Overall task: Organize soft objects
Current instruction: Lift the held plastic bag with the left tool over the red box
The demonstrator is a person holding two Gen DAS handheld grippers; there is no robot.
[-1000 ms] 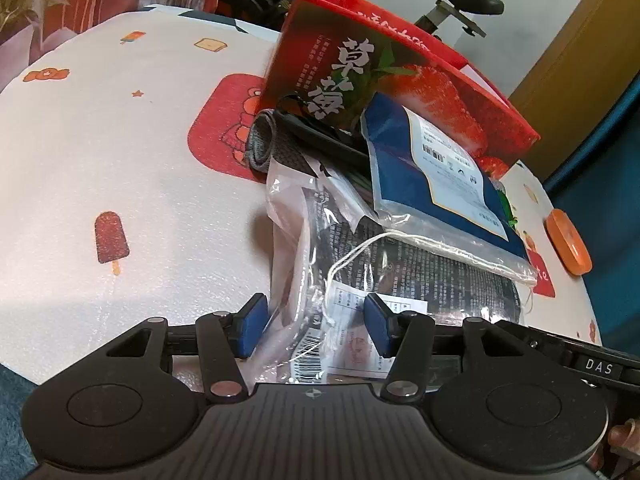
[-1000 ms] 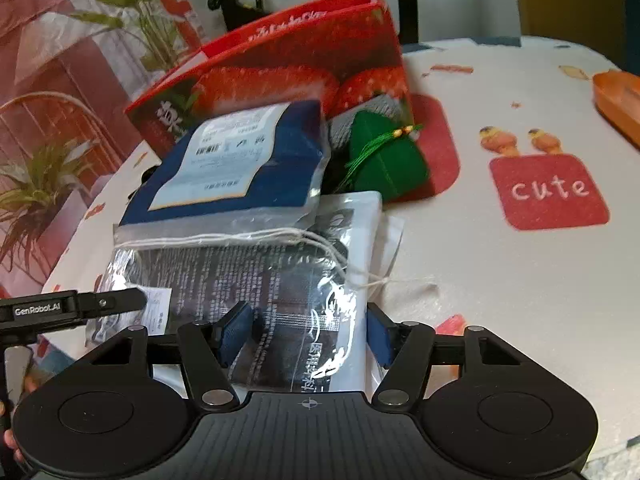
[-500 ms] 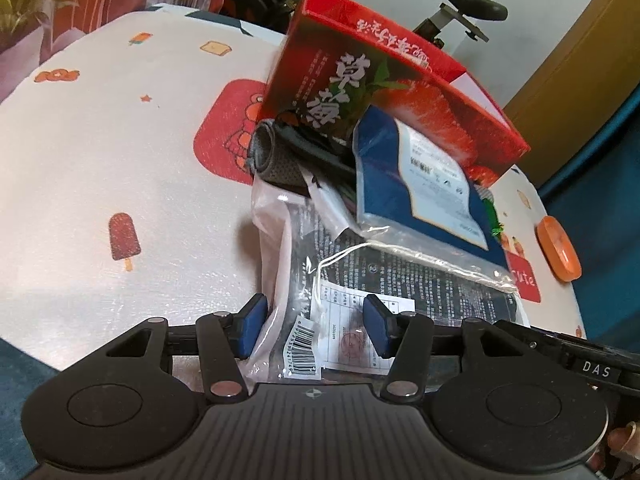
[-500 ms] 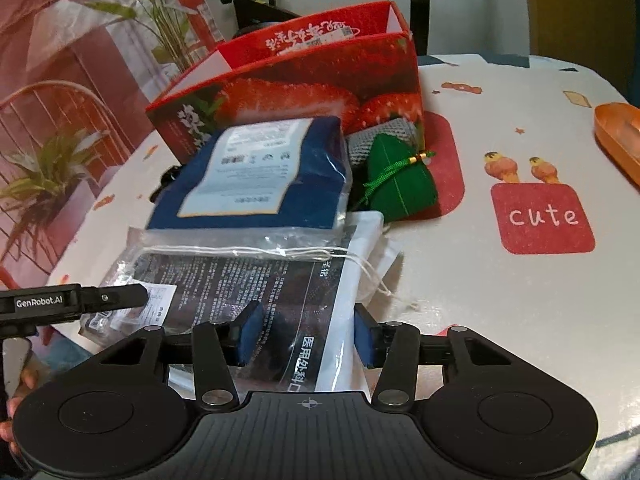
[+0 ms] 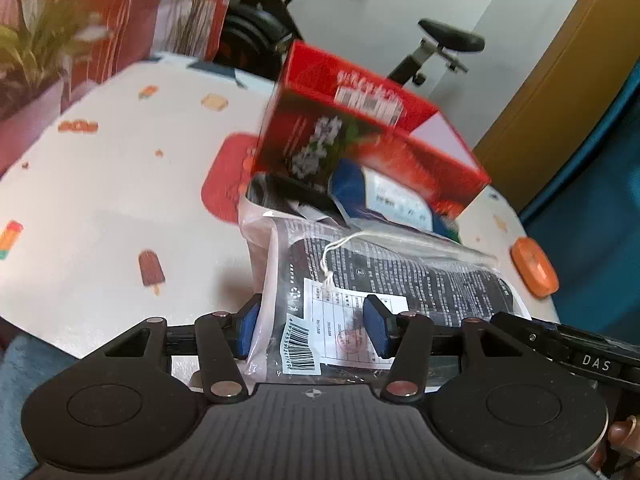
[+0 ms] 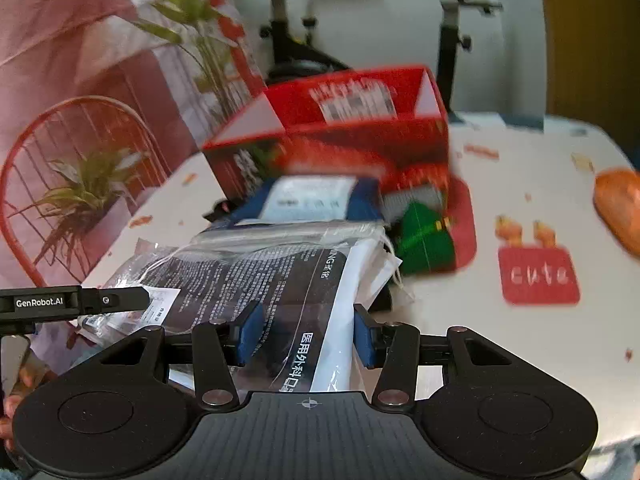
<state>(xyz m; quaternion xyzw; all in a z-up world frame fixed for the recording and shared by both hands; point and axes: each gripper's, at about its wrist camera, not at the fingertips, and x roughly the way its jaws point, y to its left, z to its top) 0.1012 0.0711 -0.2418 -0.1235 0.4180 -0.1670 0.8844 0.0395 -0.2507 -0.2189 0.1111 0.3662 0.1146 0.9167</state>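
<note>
Left wrist: mask packet [image 5: 384, 280] lengthwise between hand-held grippers, tilted off table [image 5: 100, 208].

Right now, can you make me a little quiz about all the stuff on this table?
1. True or false: the plastic bag is between the blue pads of both the left gripper and the right gripper.
2. What colour is the box behind the pile? A green, B red, C yellow.
3. Fill in: the word on the red patch of the tablecloth is ____.

Key: 1 true. 2 B. 3 cute.
</note>
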